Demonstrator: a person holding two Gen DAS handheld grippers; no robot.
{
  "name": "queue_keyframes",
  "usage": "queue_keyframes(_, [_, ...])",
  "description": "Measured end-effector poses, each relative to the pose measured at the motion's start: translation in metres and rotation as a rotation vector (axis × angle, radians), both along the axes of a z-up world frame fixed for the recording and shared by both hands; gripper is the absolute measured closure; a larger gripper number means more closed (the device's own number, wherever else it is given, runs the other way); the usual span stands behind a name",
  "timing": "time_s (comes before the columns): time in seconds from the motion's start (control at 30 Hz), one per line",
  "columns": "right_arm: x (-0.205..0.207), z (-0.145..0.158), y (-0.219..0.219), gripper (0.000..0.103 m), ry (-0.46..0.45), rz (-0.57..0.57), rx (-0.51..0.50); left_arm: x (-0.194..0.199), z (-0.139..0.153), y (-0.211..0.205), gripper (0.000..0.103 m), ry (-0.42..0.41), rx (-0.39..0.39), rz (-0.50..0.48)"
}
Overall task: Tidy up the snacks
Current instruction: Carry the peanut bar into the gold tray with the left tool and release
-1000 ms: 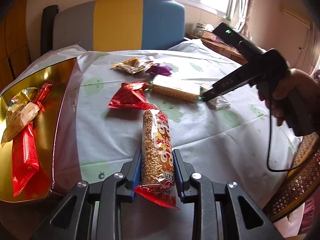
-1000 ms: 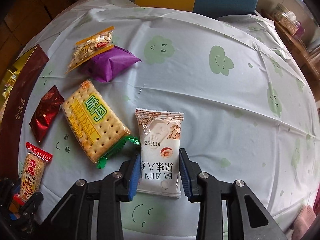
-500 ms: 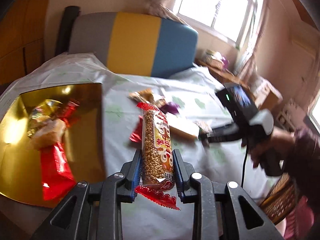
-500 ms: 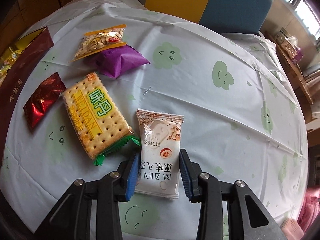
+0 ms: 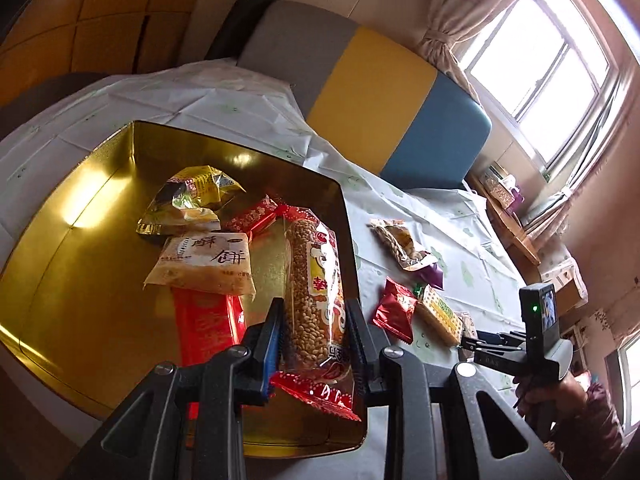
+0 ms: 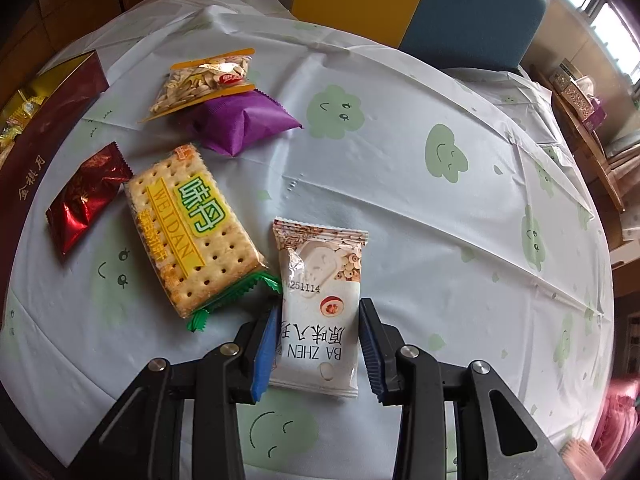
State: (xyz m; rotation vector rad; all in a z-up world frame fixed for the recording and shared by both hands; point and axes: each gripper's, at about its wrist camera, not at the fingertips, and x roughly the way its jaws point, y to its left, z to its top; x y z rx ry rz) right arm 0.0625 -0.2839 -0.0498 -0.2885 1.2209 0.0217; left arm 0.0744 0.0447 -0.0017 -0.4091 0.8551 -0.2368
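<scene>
- Round worktop under a pale cloth printed with green smiling clouds; behind it at 12 o'clock a chair back in grey, yellow and blue, a curtained window at 2 o'clock.
- Gold tin on the worktop at 9 o'clock in the left wrist view, holding a yellow packet, a white pastry packet and red wrappers.
- Left tool clenched on a peanut bar packet, pads pressed against both its sides, held over the tin's right part, clear of its floor.
- Right tool narrowly parted around a white snack packet lying flat on the cloth; left pad touching its edge, right pad just beside it, grip or mere contact cannot tell.
- Cracker packet just beside the white one at 10 o'clock, its green end touching.
- Red foil packet at 9 o'clock, purple packet and seed packet at 11 o'clock, the seed packet overlapping the purple.
- Person's hand on the right tool's handle at 4 o'clock in the left view.
</scene>
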Motion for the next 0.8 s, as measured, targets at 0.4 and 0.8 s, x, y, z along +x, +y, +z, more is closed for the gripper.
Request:
queue_keyframes(0.4, [0.000, -0.001, 0.000, 0.064, 0.002, -0.001, 0.000, 0.040, -0.021, -0.007, 0.067, 0.096, 0.049, -0.008])
queue_keyframes(0.8, [0.000, -0.001, 0.000, 0.064, -0.001, 0.009, -0.013, 0.004, -0.009, -0.008, 0.067, 0.023, 0.227, 0.050])
